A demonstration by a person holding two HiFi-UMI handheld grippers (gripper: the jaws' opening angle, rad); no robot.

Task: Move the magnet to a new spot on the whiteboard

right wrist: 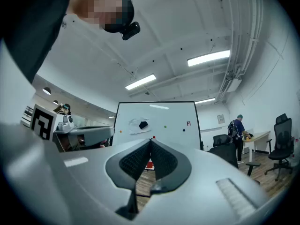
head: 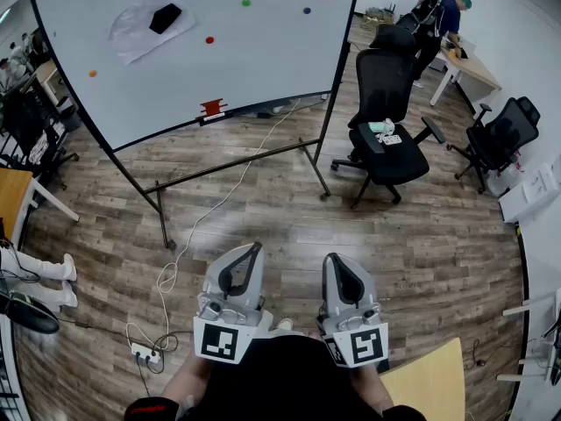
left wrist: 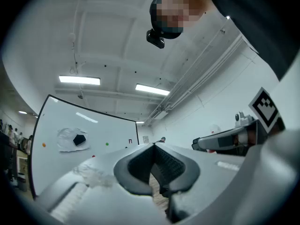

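Head view: the whiteboard (head: 263,60) stands at 12 o'clock on a wheeled frame, well apart from both claws. On it are a green magnet (head: 245,3), a blue magnet (head: 307,10), a red magnet (head: 209,39) and an orange magnet (head: 92,73); I cannot tell which one is meant. Each is probably light, hard and slick, best pinched across its rim. The left gripper (head: 255,249) and right gripper (head: 334,259) sit at 6 o'clock over the wood-plank floor (head: 263,217), with an office chair (head: 383,82) at 2 o'clock.

Left gripper view: the jaws are pressed together and empty, and the board is at 9 o'clock.

Right gripper view: the jaws are pressed together and empty, and the board is at 12 o'clock.
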